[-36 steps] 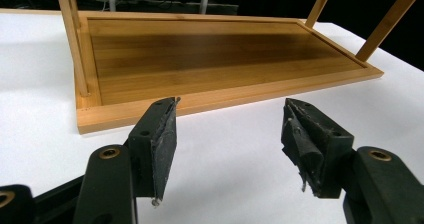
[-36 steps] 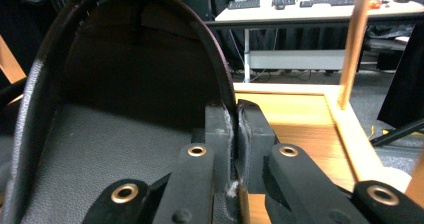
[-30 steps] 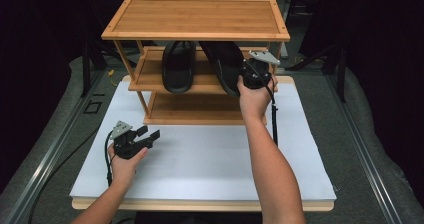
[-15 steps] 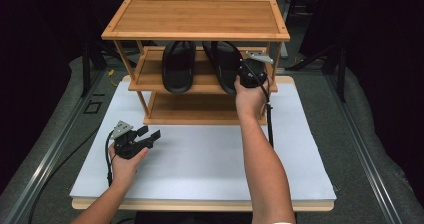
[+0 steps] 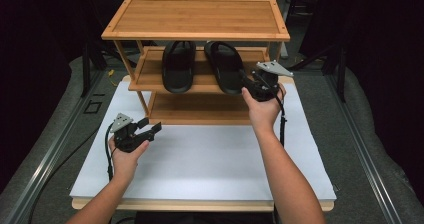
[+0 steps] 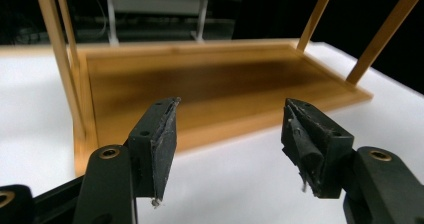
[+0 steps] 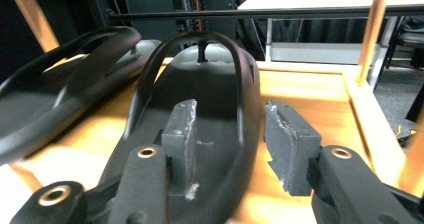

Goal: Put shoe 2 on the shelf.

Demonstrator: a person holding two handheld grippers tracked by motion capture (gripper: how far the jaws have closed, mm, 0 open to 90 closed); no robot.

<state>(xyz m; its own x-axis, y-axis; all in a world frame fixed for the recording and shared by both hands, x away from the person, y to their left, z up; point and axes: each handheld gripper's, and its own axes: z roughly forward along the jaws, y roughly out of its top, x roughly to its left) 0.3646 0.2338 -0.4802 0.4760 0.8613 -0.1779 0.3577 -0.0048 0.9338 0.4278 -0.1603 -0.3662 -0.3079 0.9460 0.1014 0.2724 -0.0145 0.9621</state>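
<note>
The right-hand black sandal (image 5: 225, 66) is laid on the rack's middle shelf (image 5: 200, 84), its length running front to back, its heel rim between the just-opened, released right tongs (image 5: 248, 86), while the left tongs (image 5: 151, 130), open and empty, are held well apart over the worktop (image 5: 210, 159).

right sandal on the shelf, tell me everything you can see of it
The right sandal is a black flip-flop that looks like rubber or foam, with a Y-shaped strap and a toe post. It lies flat, sole down, on the middle shelf of the bamboo rack, heel toward the person, beside its mate. The right claw has just been opening; its pads straddle the sandal's heel edge, no longer squeezing it.
</note>
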